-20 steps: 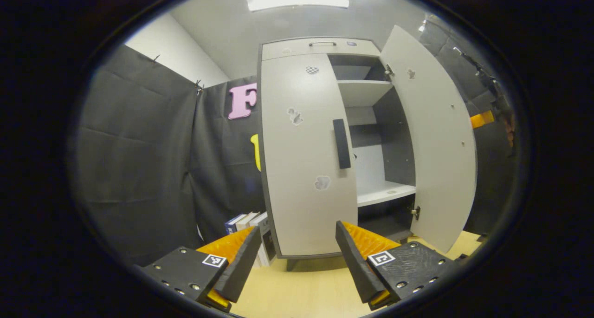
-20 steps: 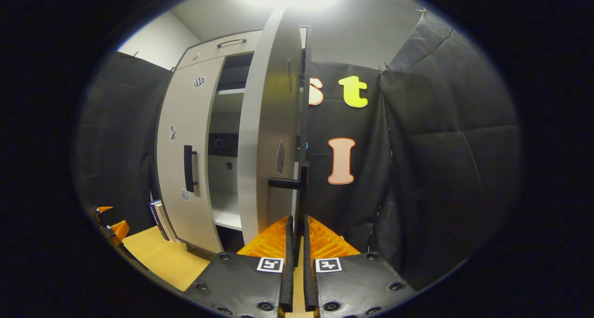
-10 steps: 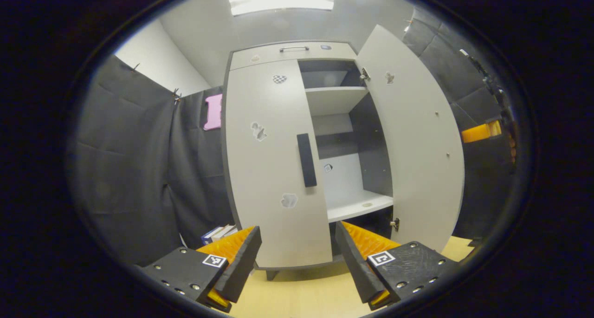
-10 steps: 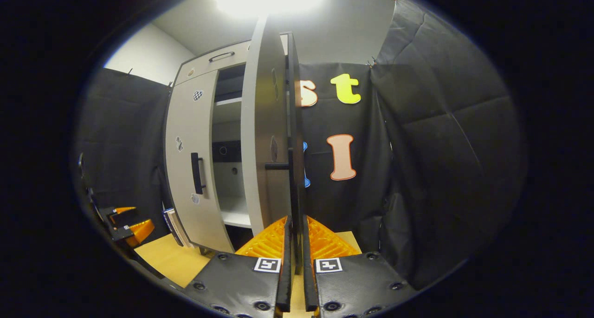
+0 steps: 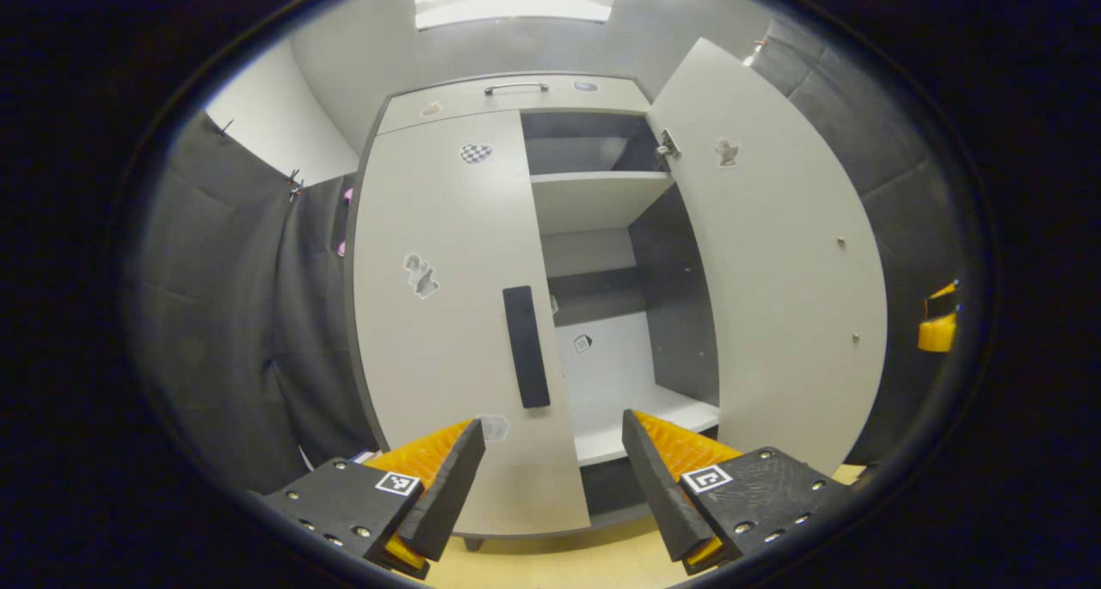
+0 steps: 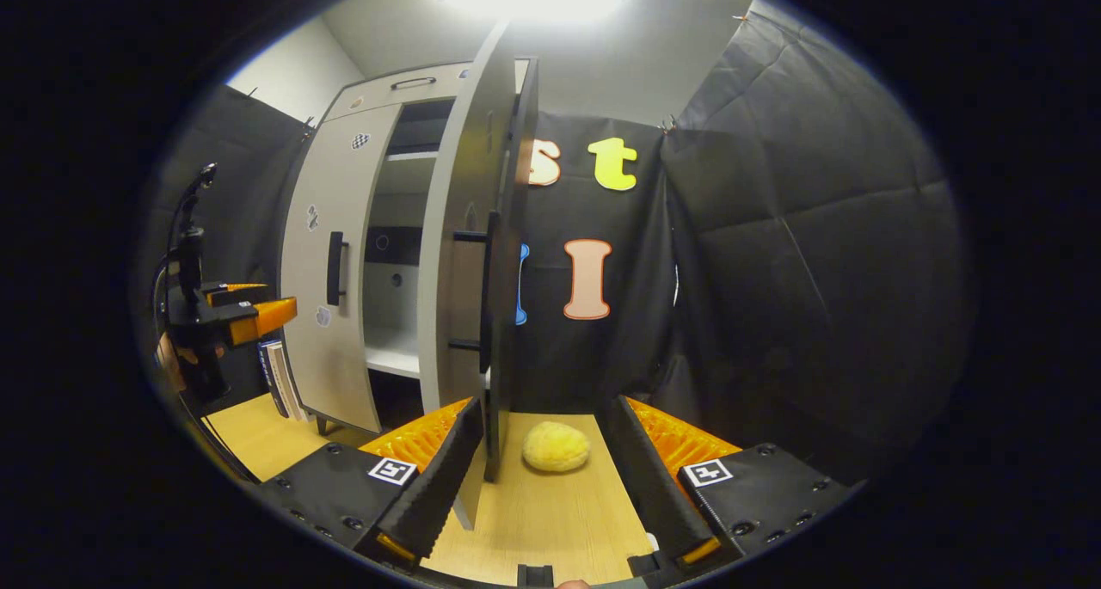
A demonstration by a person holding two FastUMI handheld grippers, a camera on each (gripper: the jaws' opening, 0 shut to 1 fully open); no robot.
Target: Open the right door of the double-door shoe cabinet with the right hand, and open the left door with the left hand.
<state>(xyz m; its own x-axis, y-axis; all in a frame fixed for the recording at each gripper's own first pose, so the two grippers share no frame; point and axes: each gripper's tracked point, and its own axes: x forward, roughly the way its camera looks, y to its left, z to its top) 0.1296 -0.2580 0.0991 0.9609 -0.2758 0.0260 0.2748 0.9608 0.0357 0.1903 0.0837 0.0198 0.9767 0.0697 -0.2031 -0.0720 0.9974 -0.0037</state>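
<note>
1. My left gripper (image 5: 550, 451) gapes wide and empty, just before the shoe cabinet's (image 5: 516, 99) closed left door (image 5: 447, 314), below its handle (image 5: 525, 346).
2. My right gripper (image 6: 538, 447) is spread empty beside the cabinet's swung-out right door (image 6: 460, 254).

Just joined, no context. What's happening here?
A person with a gripper in each hand is opening a shoe cabinet. The right door is swung open, and the right gripper is open in front of its edge. The left door is shut; the left gripper is open, facing its handle.
</note>
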